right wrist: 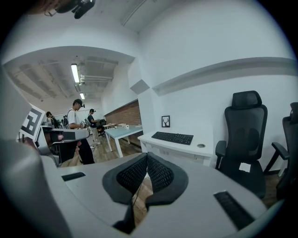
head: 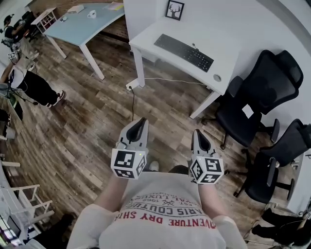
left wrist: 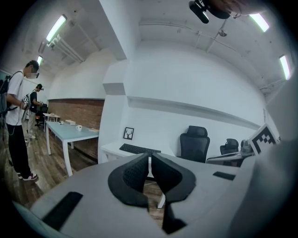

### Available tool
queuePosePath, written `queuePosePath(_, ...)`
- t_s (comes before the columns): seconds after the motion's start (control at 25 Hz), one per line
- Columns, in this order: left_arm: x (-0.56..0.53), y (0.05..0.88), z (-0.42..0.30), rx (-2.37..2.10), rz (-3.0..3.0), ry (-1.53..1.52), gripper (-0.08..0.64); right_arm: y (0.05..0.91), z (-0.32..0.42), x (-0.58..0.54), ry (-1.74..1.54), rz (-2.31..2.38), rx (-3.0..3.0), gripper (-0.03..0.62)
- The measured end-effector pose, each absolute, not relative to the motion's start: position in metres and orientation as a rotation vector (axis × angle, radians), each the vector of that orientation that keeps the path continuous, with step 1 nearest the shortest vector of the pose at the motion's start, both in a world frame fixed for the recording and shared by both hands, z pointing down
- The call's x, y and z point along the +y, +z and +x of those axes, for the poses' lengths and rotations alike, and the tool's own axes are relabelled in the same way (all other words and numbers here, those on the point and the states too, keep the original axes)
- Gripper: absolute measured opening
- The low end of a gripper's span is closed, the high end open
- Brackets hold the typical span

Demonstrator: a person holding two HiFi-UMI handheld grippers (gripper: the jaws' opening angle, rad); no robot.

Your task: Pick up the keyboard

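A black keyboard (head: 183, 52) lies on a white desk (head: 228, 46) against the wall, well ahead of both grippers. It also shows far off as the keyboard (left wrist: 138, 149) in the left gripper view and the keyboard (right wrist: 172, 137) in the right gripper view. My left gripper (head: 141, 122) is held over the wooden floor, shut and empty. Beside it my right gripper (head: 199, 134) is also shut with nothing in it. Both point toward the desk and are some way from it.
Black office chairs (head: 262, 92) stand right of the desk. A small framed picture (head: 174, 9) and a round coaster (head: 216, 78) are on the desk. A light blue table (head: 85, 22) stands at the back left. People (head: 29, 82) stand at the left. A cable (head: 132, 104) runs across the floor.
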State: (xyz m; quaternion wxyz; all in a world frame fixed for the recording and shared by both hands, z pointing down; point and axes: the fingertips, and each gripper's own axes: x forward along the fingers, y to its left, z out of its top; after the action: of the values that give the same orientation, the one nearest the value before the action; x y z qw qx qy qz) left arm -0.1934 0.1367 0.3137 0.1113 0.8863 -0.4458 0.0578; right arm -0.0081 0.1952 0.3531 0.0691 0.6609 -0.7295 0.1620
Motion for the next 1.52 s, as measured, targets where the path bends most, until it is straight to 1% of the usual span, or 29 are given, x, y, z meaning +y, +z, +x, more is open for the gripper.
queuePosePath(0.28, 0.084, 0.326, -0.208, -1.352, 2.551, 0.156, 0.040, 0.363, -0.008, 0.138, 0.494, 1.964, -2.180, 0.026)
queuePosePath(0.52, 0.027, 0.339, -0.200, -1.397, 2.520, 0.177, 0.040, 0.378, 0.006, 0.077, 0.517, 1.933, -2.197, 0.025)
queuePosePath(0.84, -0.079, 0.338, -0.147, -1.425, 2.513, 0.218, 0.040, 0.389, 0.060, -0.033, 0.572, 1.915, -2.200, 0.026)
queuePosePath(1.12, -0.169, 0.341, -0.078, -1.414, 2.507, 0.250, 0.040, 0.392, 0.132, -0.120, 0.603, 1.931, -2.185, 0.026)
queuePosePath(1.36, -0.219, 0.350, -0.026, -1.383, 2.522, 0.303, 0.040, 0.400, 0.184, -0.161, 0.679, 1.991, -2.149, 0.026)
queuePosePath(1.52, -0.238, 0.360, 0.002, -1.308, 2.551, 0.363, 0.040, 0.414, 0.208, -0.170, 0.742, 2.051, -2.084, 0.026)
